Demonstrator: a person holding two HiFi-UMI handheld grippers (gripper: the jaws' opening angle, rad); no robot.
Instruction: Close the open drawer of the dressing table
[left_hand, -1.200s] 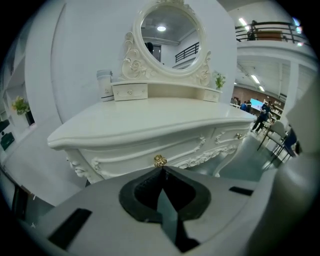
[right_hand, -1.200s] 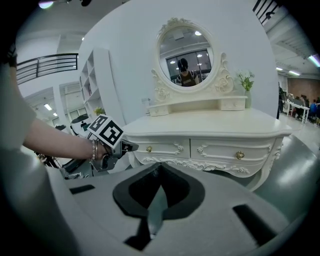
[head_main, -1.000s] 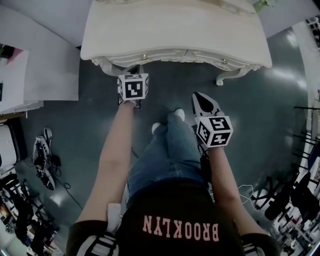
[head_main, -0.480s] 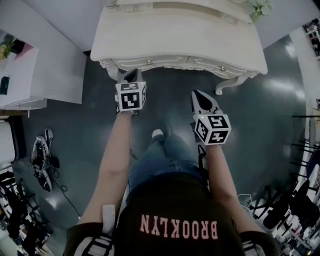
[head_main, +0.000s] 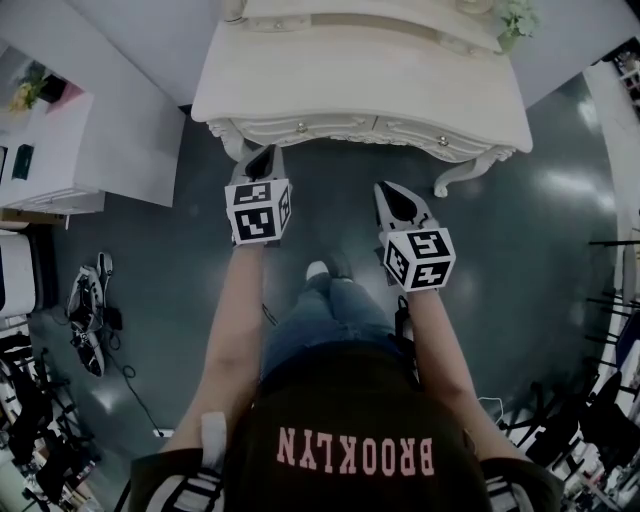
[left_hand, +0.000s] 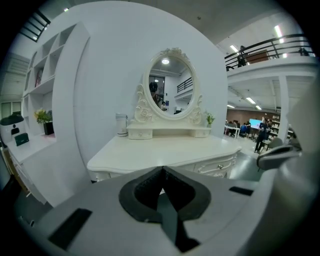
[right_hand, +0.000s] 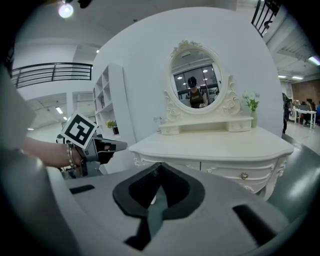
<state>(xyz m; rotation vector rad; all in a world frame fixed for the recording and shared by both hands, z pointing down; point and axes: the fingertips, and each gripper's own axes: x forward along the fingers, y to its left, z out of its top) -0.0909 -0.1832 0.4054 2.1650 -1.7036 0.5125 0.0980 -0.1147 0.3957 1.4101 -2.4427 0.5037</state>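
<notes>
Where the dressing table stands: the cream-white carved wooden dressing table is found straight ahead of both tools, near them but not touched by either.
Left tool: the left gripper is held with its jaws drawn together on nothing and is pointed at the table's left front corner.
Right tool: the right gripper is likewise pinched closed and empty. It is aimed at the front apron and appears to be held further back from it than the left one.
Drawers: two shallow fronts are seen under the top. The left drawer lies just beyond the left tool's tips, and the right drawer lies ahead and to the right of the right tool. Each is fitted with a small round metal knob.
Open drawer: no front is seen standing clearly proud of the apron. Both look flush or nearly so, so little or no travel is judged to be left.
Handling: a light, stiff wooden box is expected to slide easily. The painted carving could be scuffed.
Where to take hold: no grip is needed. The flat of the front beside the knob is best pushed squarely with closed tips, so that skewing is avoided.
</notes>
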